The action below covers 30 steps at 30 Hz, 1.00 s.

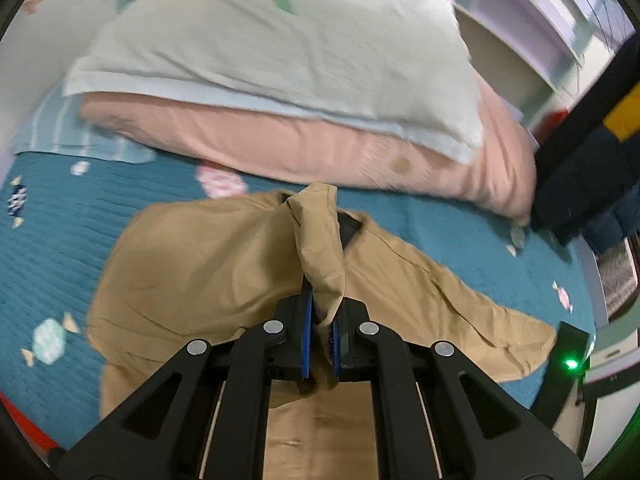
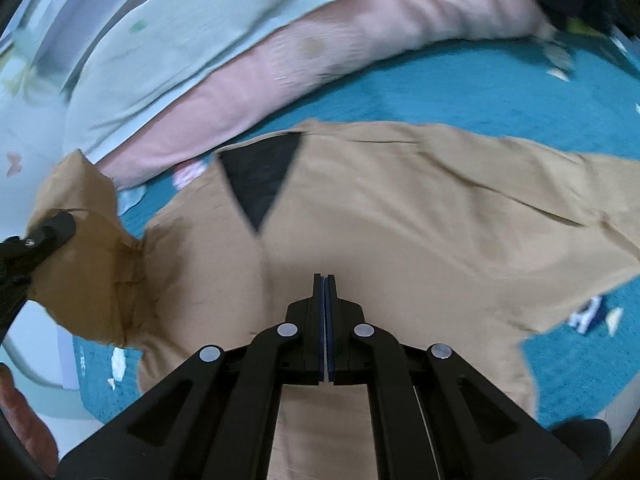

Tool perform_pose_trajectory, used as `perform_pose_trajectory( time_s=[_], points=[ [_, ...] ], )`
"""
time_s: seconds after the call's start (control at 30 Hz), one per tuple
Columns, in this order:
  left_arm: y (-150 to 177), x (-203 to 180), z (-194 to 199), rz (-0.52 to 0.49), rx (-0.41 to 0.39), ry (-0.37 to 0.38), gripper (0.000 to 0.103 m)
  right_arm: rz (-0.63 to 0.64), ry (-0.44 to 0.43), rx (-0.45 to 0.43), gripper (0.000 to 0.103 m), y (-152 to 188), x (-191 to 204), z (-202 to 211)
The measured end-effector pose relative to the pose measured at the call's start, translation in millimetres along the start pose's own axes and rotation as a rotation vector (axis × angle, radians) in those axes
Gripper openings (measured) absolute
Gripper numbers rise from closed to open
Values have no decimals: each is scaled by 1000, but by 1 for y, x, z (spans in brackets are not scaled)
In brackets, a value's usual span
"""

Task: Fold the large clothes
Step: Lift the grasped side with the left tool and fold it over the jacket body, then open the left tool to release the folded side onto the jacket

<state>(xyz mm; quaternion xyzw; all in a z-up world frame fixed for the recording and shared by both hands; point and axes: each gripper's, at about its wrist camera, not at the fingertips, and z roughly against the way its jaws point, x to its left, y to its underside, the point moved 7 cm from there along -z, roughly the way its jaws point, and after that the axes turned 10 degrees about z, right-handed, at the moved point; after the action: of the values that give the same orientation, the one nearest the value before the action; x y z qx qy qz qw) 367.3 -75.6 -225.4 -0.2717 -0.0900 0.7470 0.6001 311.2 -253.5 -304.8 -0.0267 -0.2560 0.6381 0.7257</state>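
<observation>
Fold in hand: tan garment (image 1: 192, 264) on the teal bedspread (image 1: 52, 216).
My left gripper (image 1: 322, 312) pinches a sleeve fold; right gripper (image 2: 325, 280) closed, apparently empty. Next I lay the sleeve across the garment.

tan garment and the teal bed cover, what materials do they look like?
Tan garment: looks like thin woven cotton or a blend, matte; it creases sharply and bunches softly where the left tongs pinch it.
Teal bed cover: looks quilted or ribbed, matte, with fine parallel ridges and printed candy shapes. Exact fibre unclear.
</observation>
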Motion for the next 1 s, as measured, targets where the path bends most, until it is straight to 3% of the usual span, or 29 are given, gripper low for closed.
perform_pose_trajectory(
  time_s=[0.2,0.43,0.63,0.67,0.73,0.77,0.8,1.0],
  points=[
    [38,-42,-68,-19,118,-15,7,-81,42,11,1,15,-54,12],
    [86,-49,-149,-24,254,-87,7,-136,73,38,1,40,-88,13],
    [109,-58,-182,-120,263,-178,9,-148,95,55,4,60,-99,15],
    [112,-63,-183,-153,258,-183,15,-153,98,56,4,61,-100,16],
    [117,-72,-183,-191,267,-174,40,-164,102,54,4,61,-103,17],
    [119,-75,-182,-194,278,-167,59,-168,104,50,4,61,-104,18],
    [120,-79,-180,-197,284,-153,63,-173,105,45,4,60,-105,20],
    [122,-91,-166,-206,303,-91,63,-185,121,7,4,54,-108,38]
  ],
)
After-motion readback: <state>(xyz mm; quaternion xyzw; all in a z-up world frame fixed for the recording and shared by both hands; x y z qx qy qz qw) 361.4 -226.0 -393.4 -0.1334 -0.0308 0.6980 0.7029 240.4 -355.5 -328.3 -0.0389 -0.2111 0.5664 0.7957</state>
